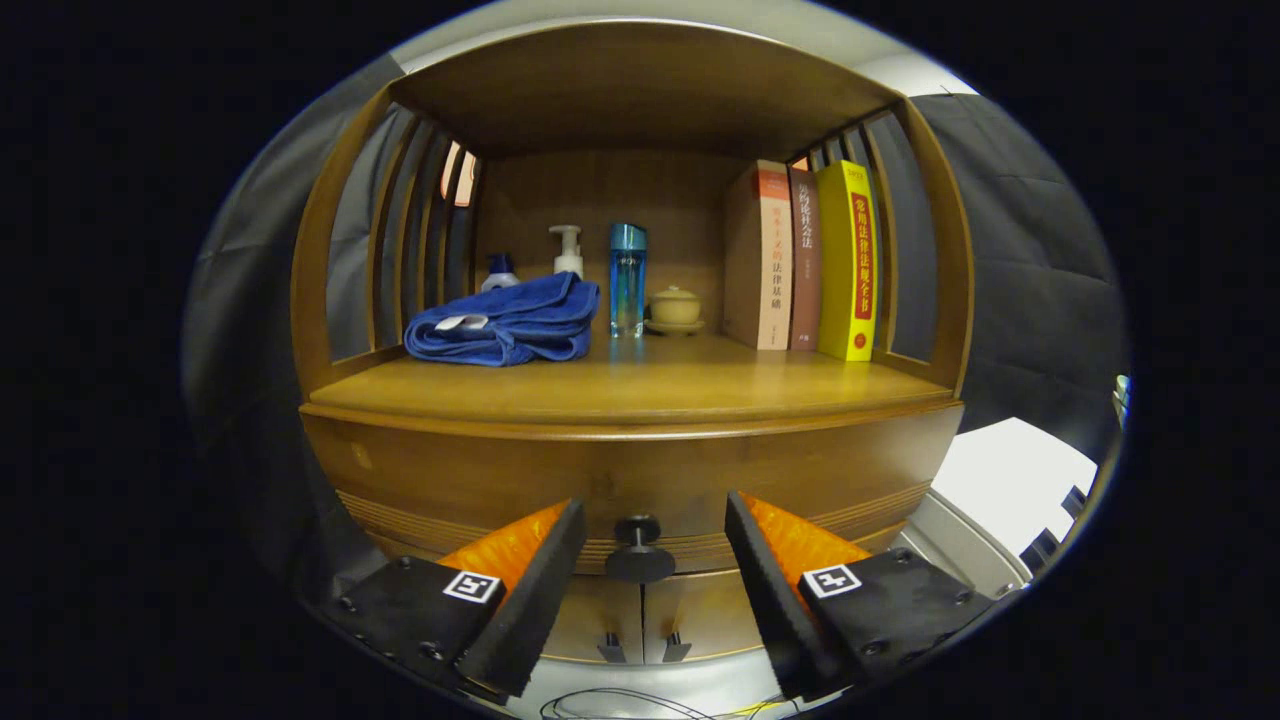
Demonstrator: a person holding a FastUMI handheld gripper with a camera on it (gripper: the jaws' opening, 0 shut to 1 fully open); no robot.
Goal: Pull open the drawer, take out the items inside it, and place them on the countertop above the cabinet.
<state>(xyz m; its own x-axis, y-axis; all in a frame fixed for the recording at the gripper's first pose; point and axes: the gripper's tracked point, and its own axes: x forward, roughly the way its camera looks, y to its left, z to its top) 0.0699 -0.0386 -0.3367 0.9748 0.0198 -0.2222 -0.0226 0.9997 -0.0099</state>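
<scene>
A hand-held gripper (655, 535) lines up on the dark round knob (639, 548) of a wooden cabinet's drawer (640, 470), its two fingers spread wide with the knob sitting in the gap between them, touched by neither. The drawer front looks flush with the cabinet, so by every sign it is still closed and whatever it holds is out of sight. Directly above the knob runs the countertop (630, 385), the shelf where the drawer's contents are meant to end up. Already standing there, well above the knob: a folded blue towel (505, 325) up and to the left, with a small bottle (499, 272) and a white pump bottle (567, 250) behind it; a tall blue bottle (627, 280) almost straight above; a small lidded pot (675, 308) just right of that; and three upright books (805, 260) farther right. Below the knob, the tops of two cabinet doors (640, 610) meet at a seam. The job appears to be at its very start: the knob has yet to be gripped, the drawer pulled, and the items lifted out and set on the bare front stretch of the countertop.
</scene>
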